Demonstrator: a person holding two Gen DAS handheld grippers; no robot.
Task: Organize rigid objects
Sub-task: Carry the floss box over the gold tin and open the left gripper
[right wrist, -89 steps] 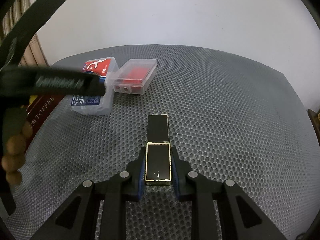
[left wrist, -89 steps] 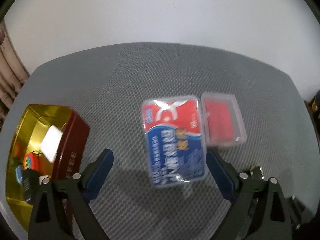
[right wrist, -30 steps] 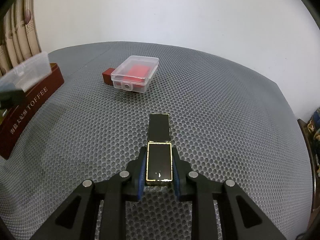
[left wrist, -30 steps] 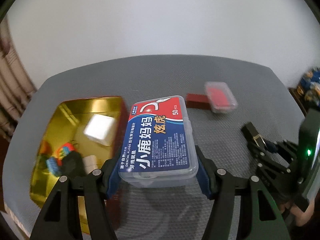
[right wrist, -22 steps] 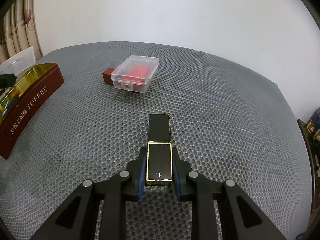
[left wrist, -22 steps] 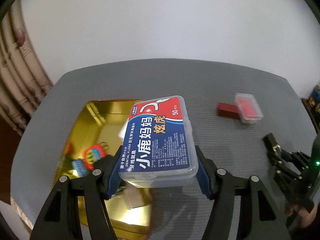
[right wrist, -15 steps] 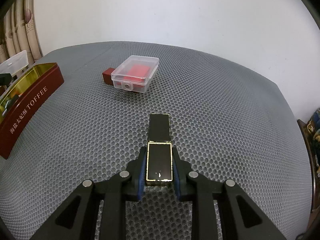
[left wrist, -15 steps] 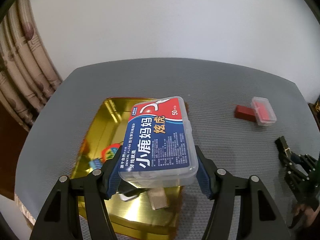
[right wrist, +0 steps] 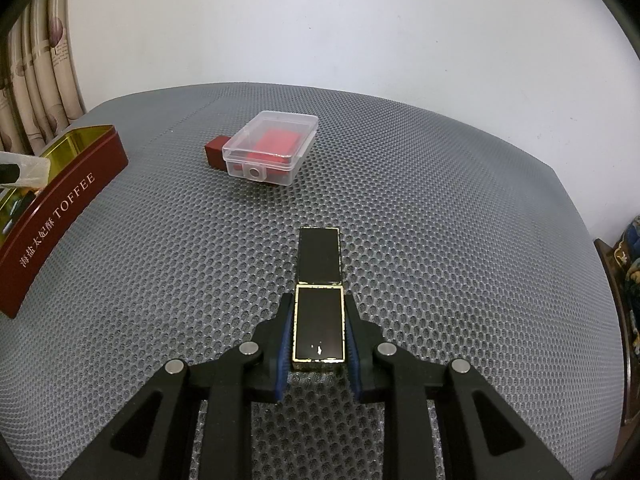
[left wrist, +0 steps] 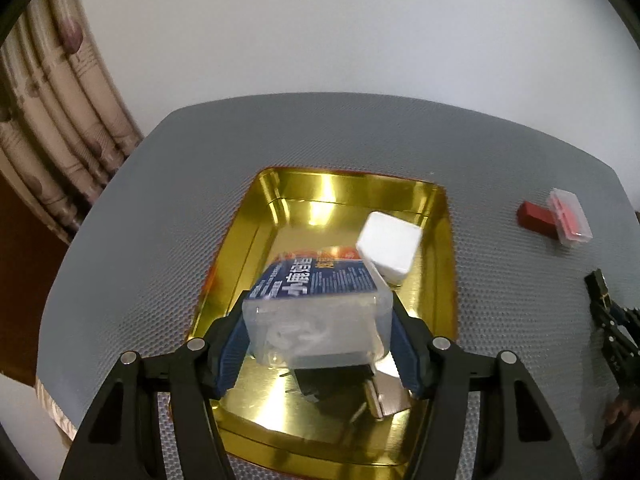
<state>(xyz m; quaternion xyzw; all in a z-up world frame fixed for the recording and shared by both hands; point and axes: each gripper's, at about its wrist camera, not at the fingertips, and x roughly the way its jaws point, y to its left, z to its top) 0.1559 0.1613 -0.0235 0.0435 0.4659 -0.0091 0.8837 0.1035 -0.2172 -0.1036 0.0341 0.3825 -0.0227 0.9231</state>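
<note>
Since a second ago you have carried the floss box point(left wrist: 316, 304) over the gold tin point(left wrist: 256, 216) near the surface's left edge, tipped forward above a white block point(left wrist: 388, 248); your left gripper point(left wrist: 318, 348) clamps its sides. Your right gripper point(right wrist: 318, 332), unmoved, pinches a black case point(right wrist: 319, 326) on the surface. A clear box point(right wrist: 272, 148) lies toward the far edge.
</note>
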